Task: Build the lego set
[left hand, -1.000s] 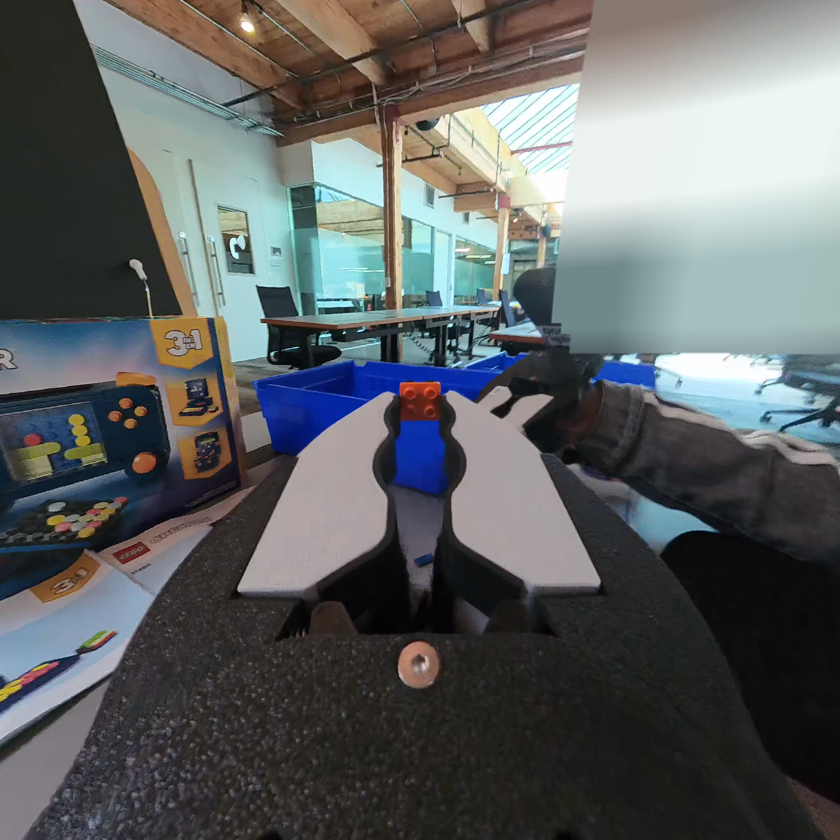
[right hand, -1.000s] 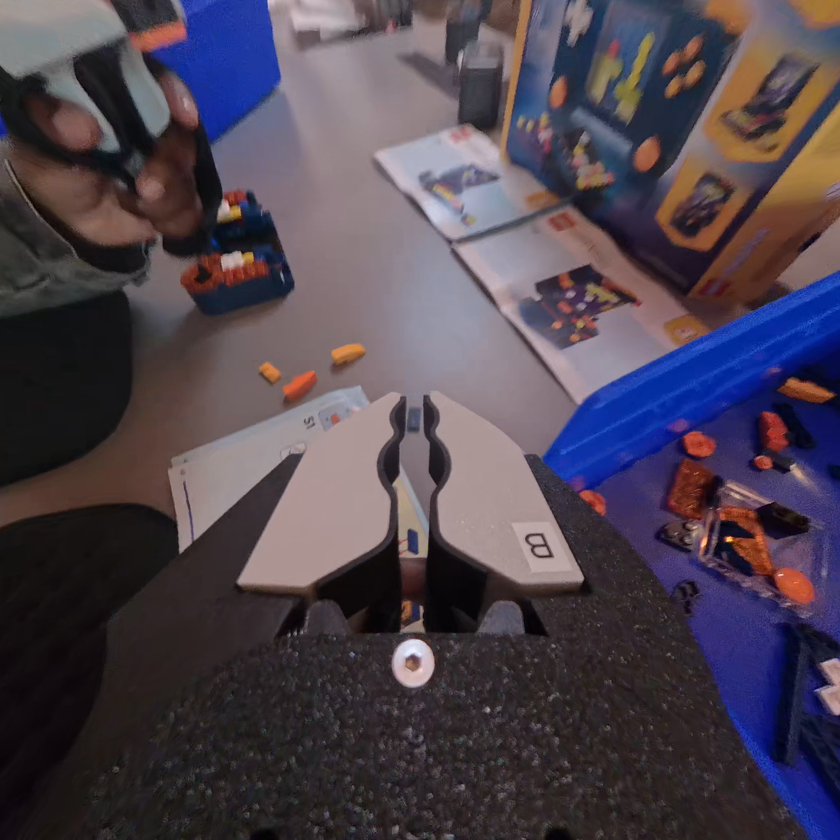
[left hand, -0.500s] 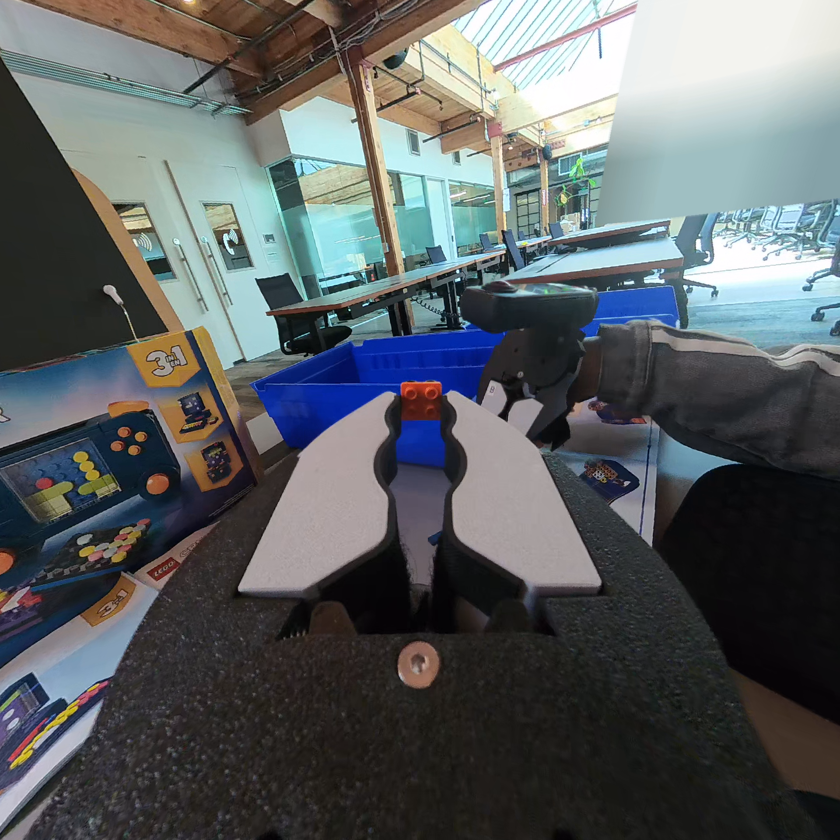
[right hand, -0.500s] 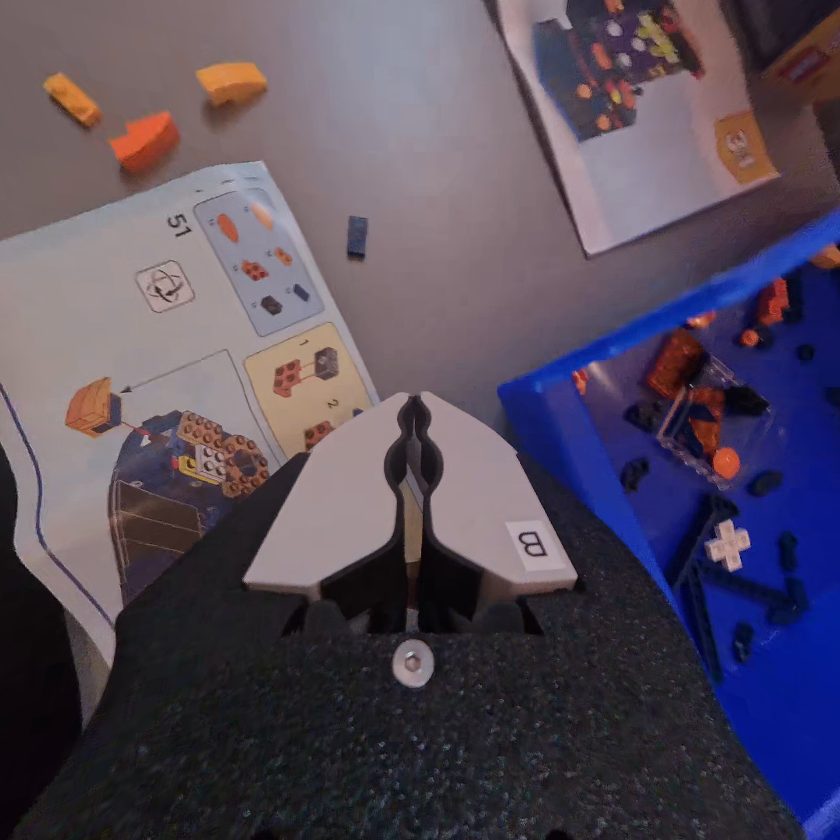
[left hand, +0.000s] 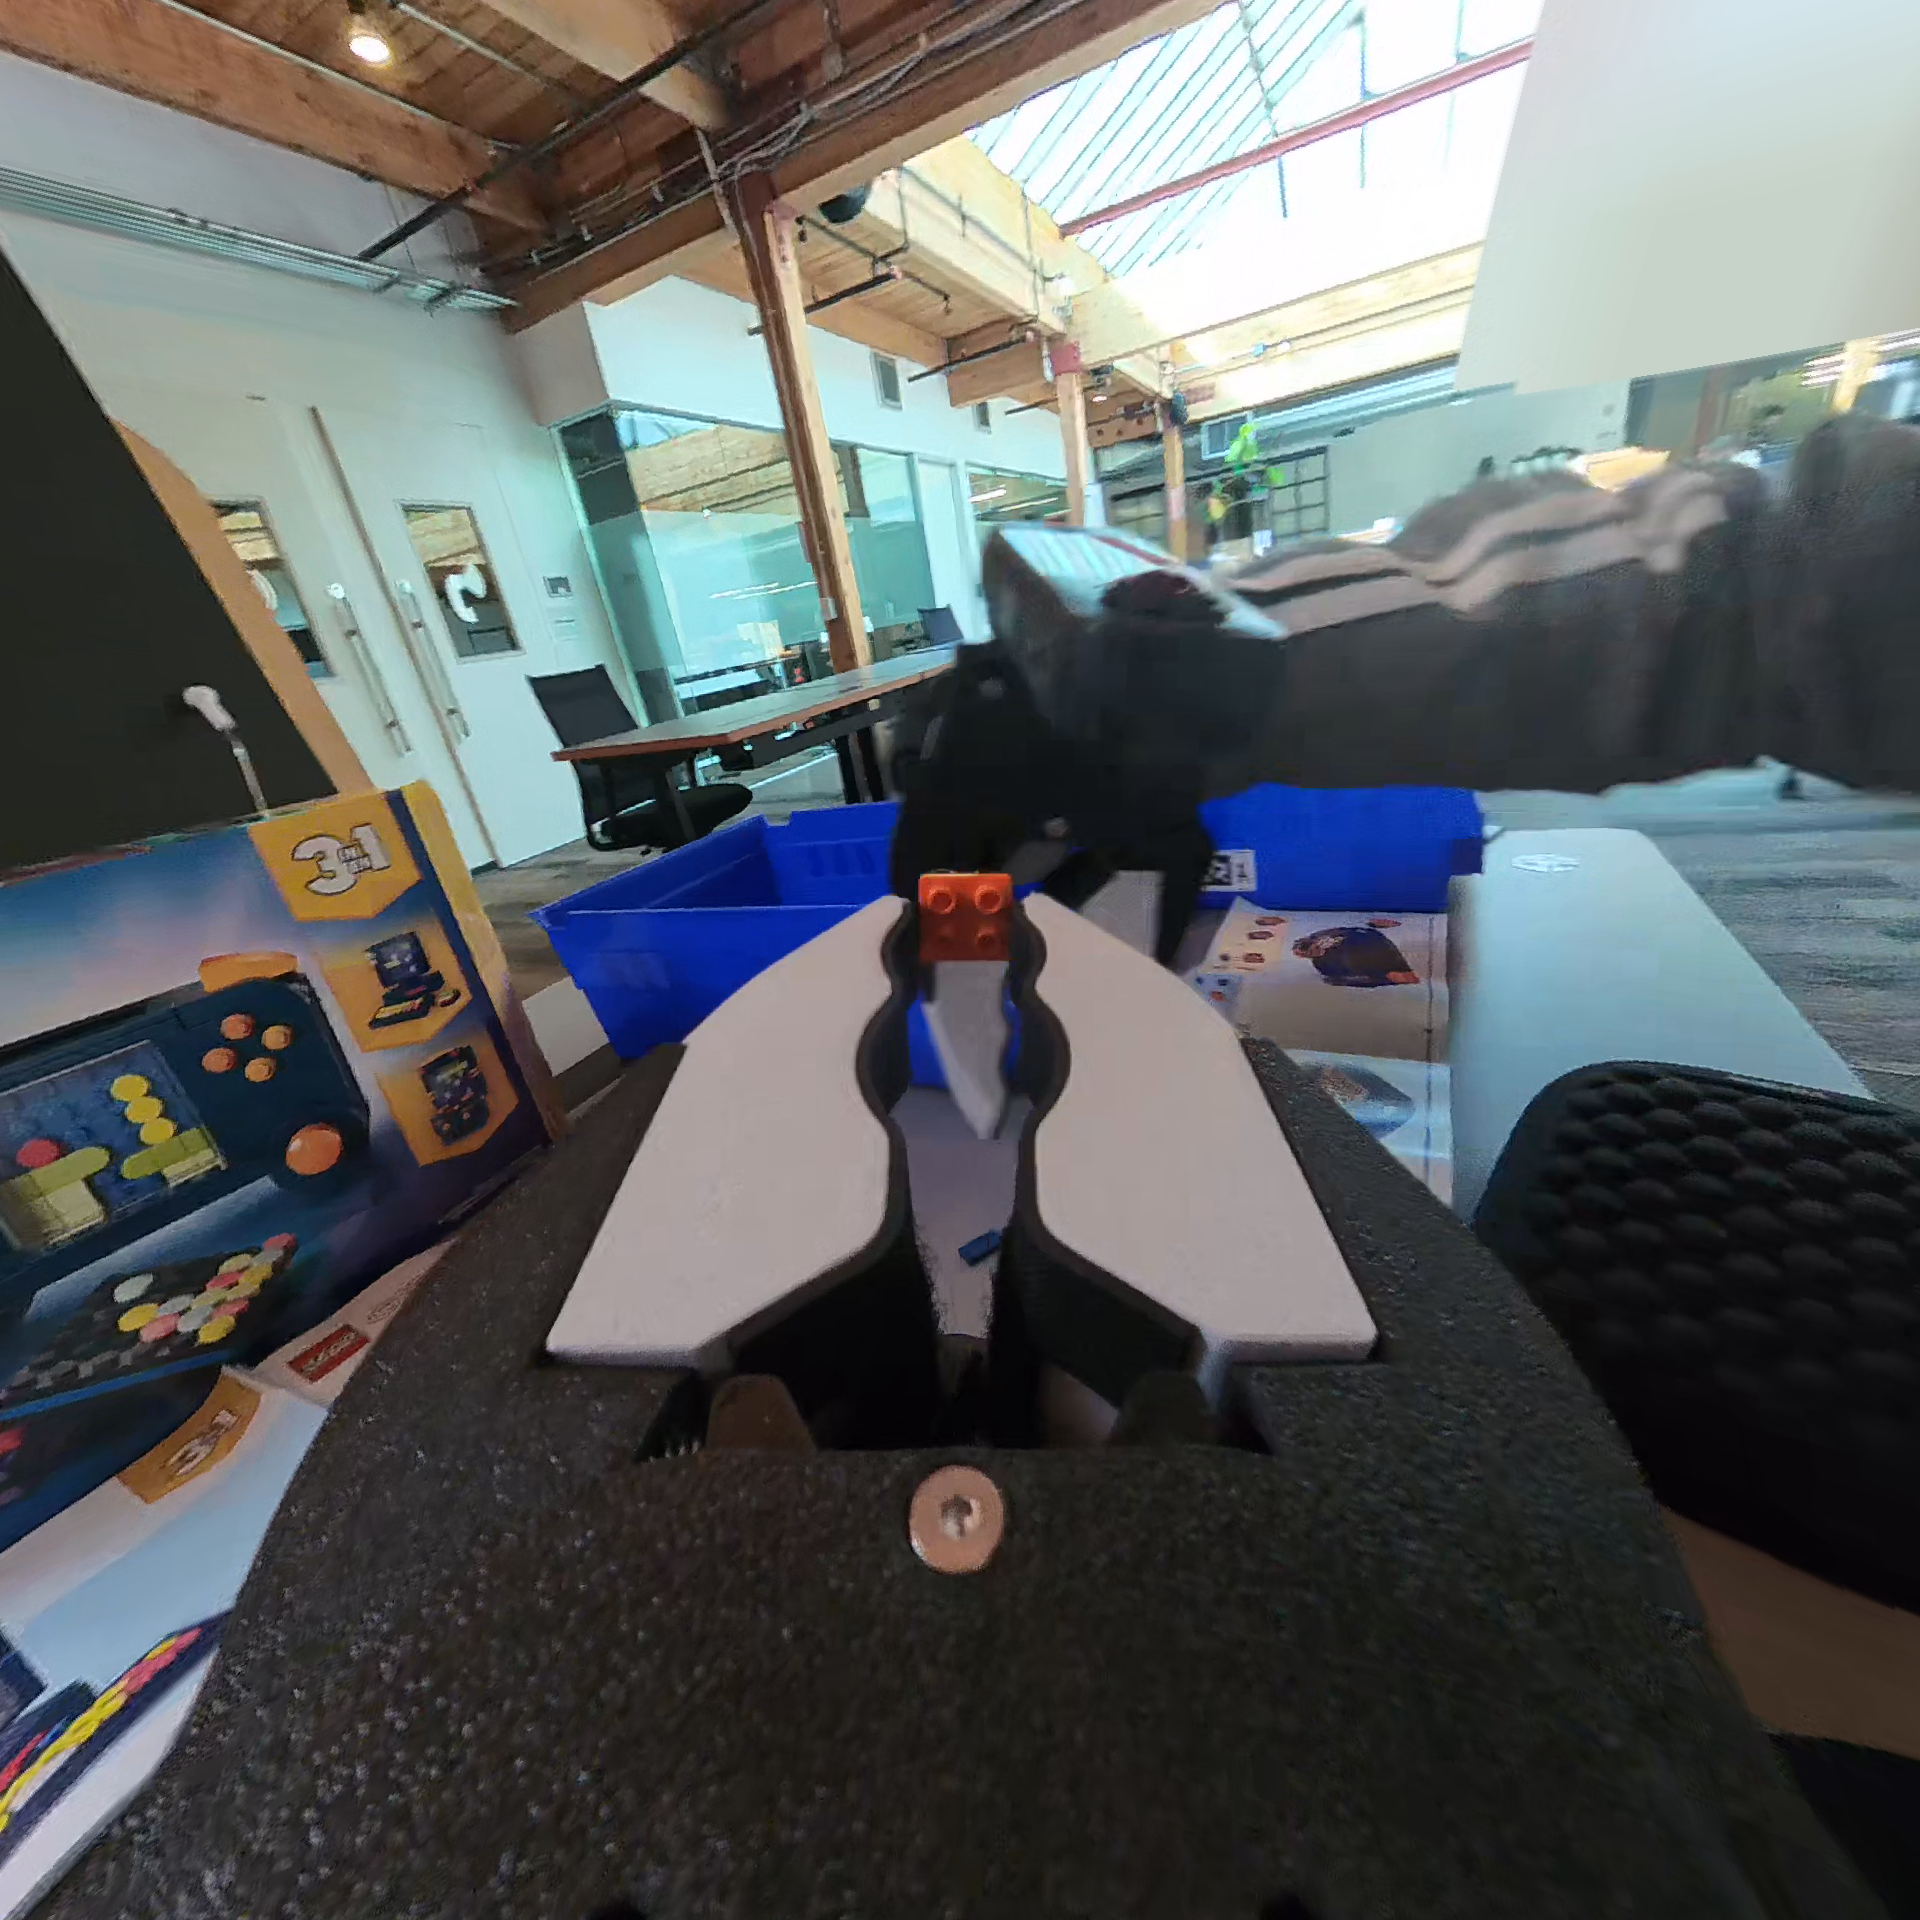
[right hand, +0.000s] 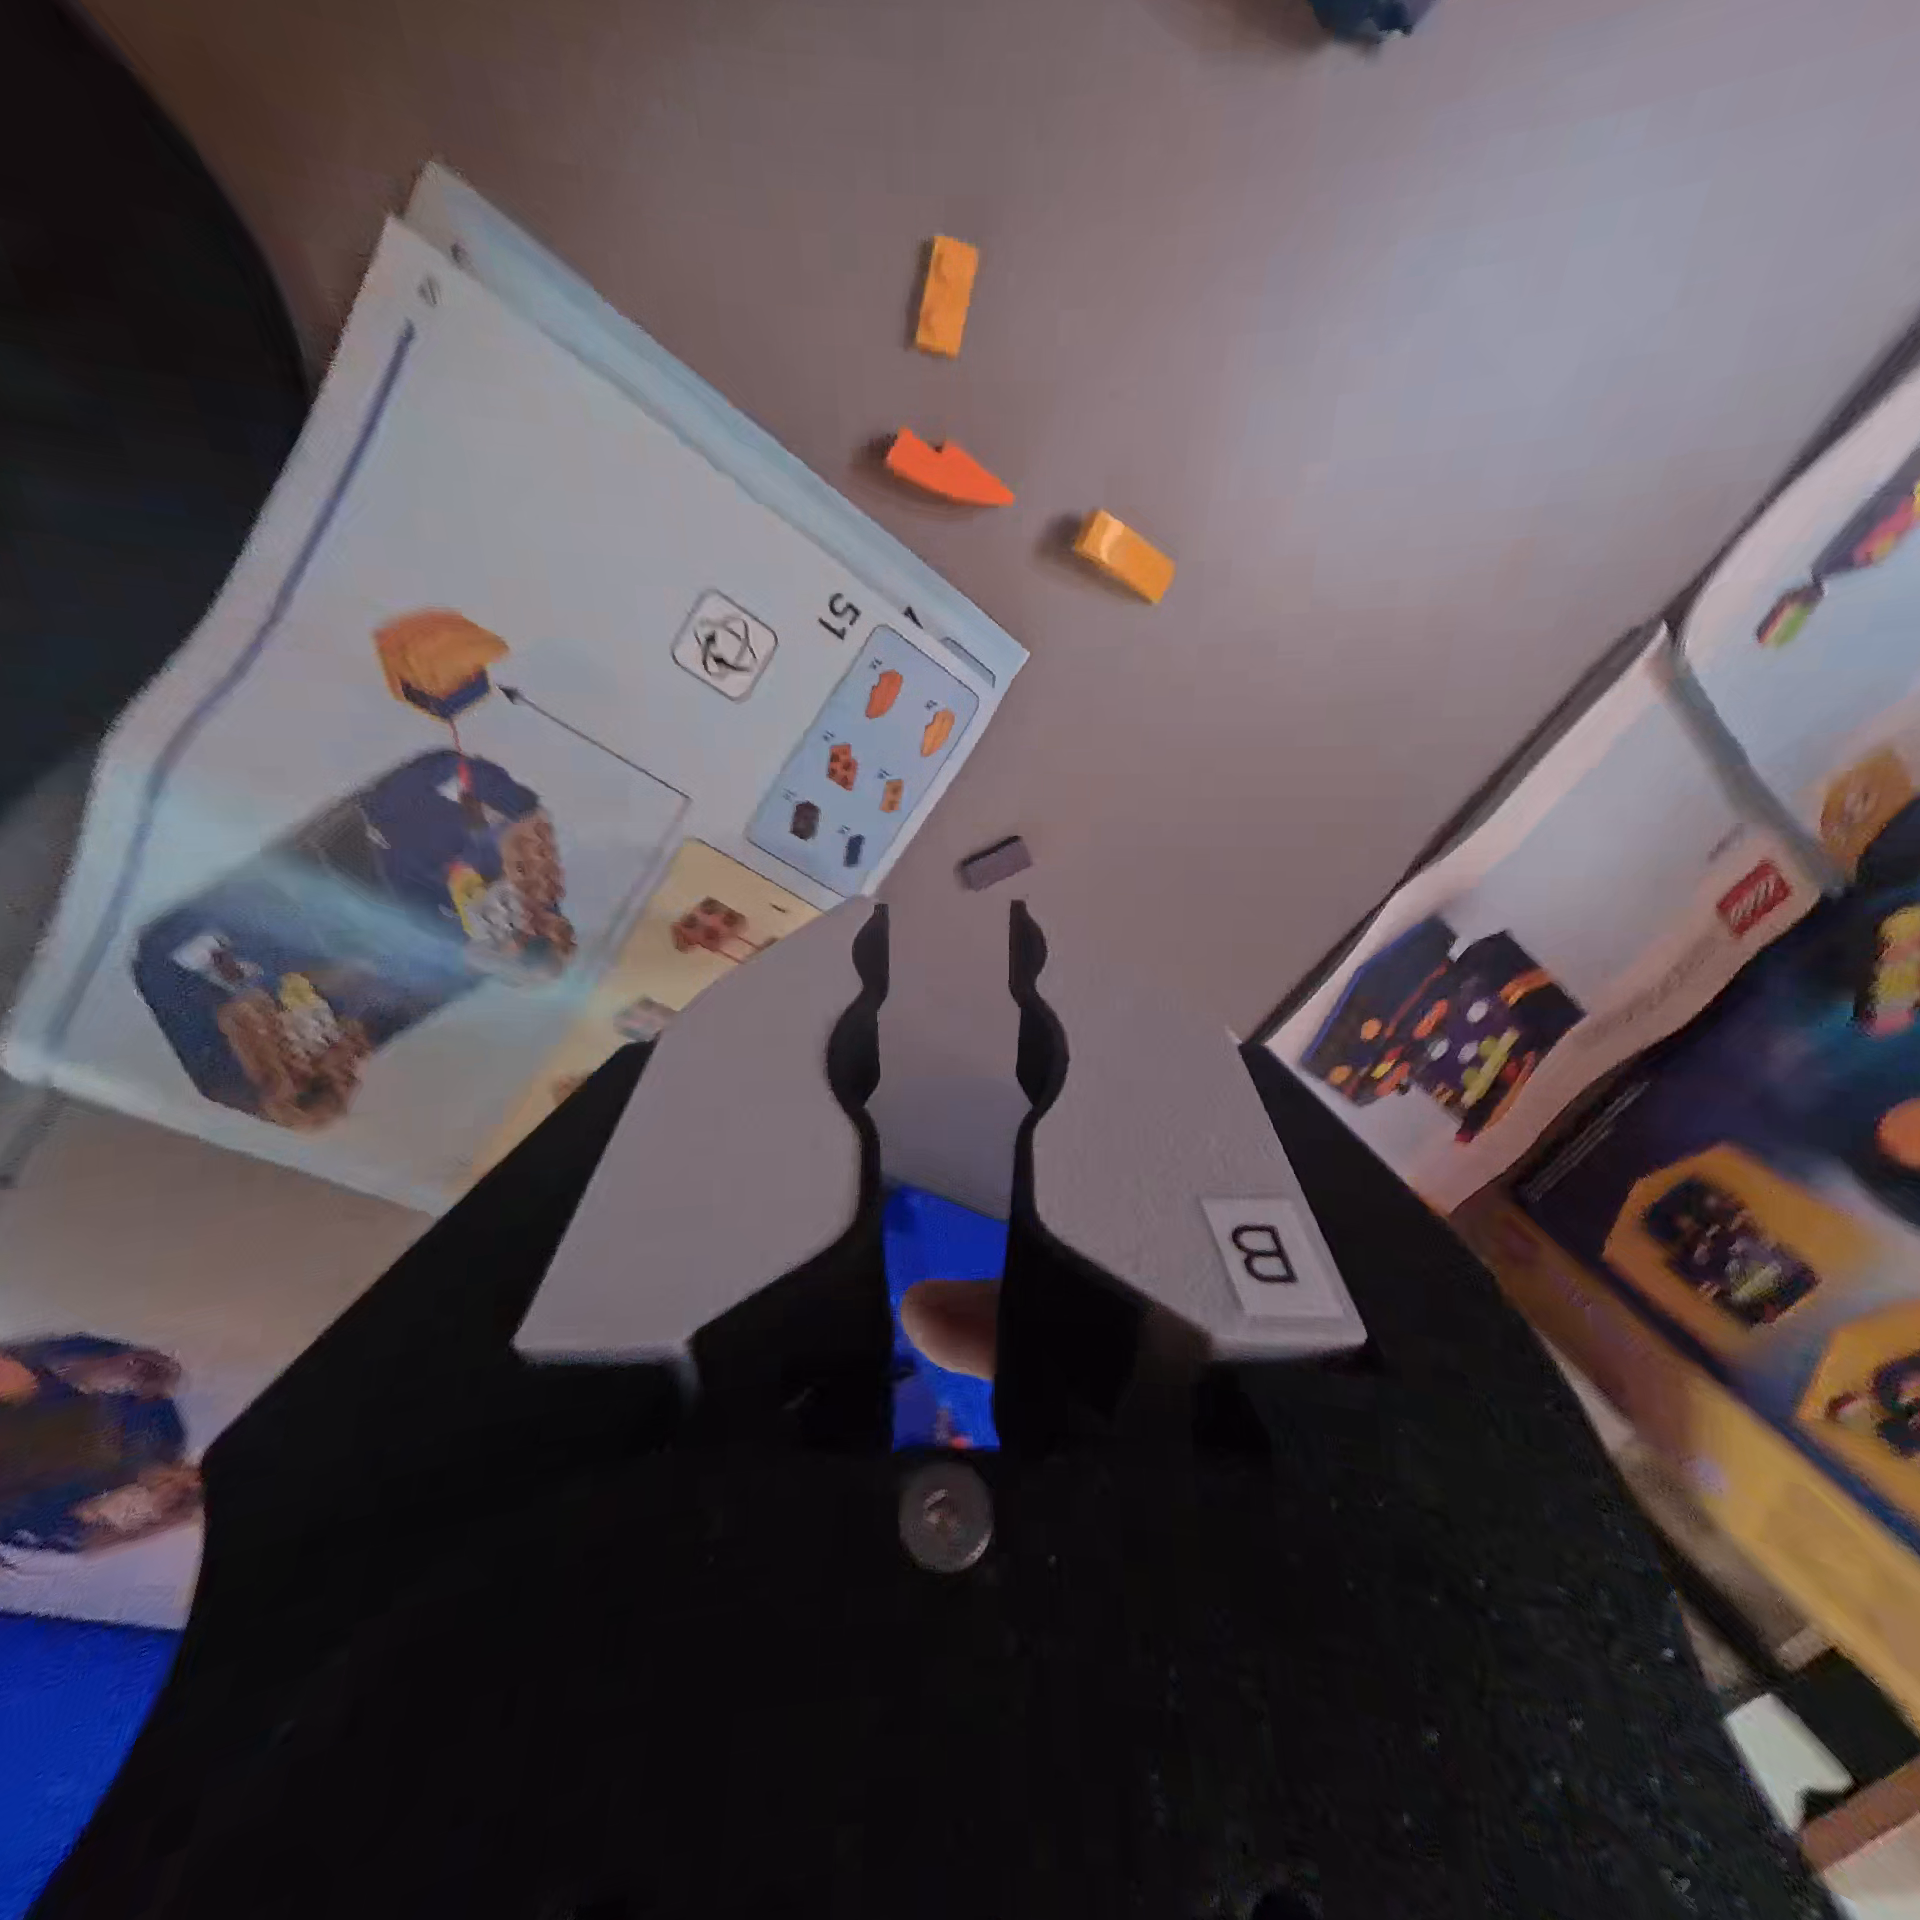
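My left gripper (left hand: 964,920) is shut on a small orange two-by-two brick (left hand: 964,914) at its fingertips, held up above the table. The right gripper shows beyond it in the left wrist view (left hand: 1049,790), dark and blurred, pointing down. In the right wrist view my right gripper (right hand: 945,914) is open and empty, hovering over the grey table (right hand: 1299,416). A small dark blue piece (right hand: 994,862) lies just beyond its fingertips. Two yellow-orange pieces (right hand: 1124,540) (right hand: 945,296) and an orange wedge (right hand: 948,473) lie farther off.
An open instruction booklet (right hand: 499,665) lies left of the right gripper. More booklets (right hand: 1538,935) and the toy box (left hand: 208,1060) stand at the side. Blue bins (left hand: 727,914) stand behind. A dark chair back (left hand: 1704,1278) is at the right. My right fingertips sit around 15 cm from my left ones.
The right gripper has opened from shut and turned over the table, now close to the dark blue piece. The left gripper still holds the orange brick, its view tilted slightly.
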A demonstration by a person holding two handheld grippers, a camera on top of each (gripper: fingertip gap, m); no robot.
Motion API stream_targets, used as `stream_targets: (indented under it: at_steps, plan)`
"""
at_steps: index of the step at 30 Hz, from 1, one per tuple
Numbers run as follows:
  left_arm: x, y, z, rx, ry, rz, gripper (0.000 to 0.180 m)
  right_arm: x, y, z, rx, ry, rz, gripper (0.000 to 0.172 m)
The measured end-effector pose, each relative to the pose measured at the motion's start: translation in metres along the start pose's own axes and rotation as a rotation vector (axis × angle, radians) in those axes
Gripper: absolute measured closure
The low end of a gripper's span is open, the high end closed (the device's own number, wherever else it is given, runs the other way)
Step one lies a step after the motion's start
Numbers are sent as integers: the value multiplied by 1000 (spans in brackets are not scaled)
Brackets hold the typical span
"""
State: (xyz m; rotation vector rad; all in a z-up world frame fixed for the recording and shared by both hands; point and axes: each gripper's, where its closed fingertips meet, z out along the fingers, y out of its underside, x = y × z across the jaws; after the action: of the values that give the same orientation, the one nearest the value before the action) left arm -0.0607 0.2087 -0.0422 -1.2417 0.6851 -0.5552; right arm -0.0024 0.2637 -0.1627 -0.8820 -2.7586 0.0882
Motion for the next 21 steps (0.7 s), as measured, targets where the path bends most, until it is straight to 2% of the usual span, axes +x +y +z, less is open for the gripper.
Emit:
stream_targets:
  at_steps: [2,5,8,17,21]
  plan:
    - [4,0,0,-4,37,-17,165,11,7,5,3,-38,-69,150]
    - [9,-4,-1,19,89,-54,165,11,6,12,73,-154,-34,147]
    - [12,-5,-3,19,136,-101,165,8,8,20,50,-190,-76,145]
    - [-10,-10,-13,35,60,-96,166,8,16,41,-41,-256,-272,145]
    - [-13,-8,-14,33,55,-108,166,10,15,49,-22,-273,-301,147]
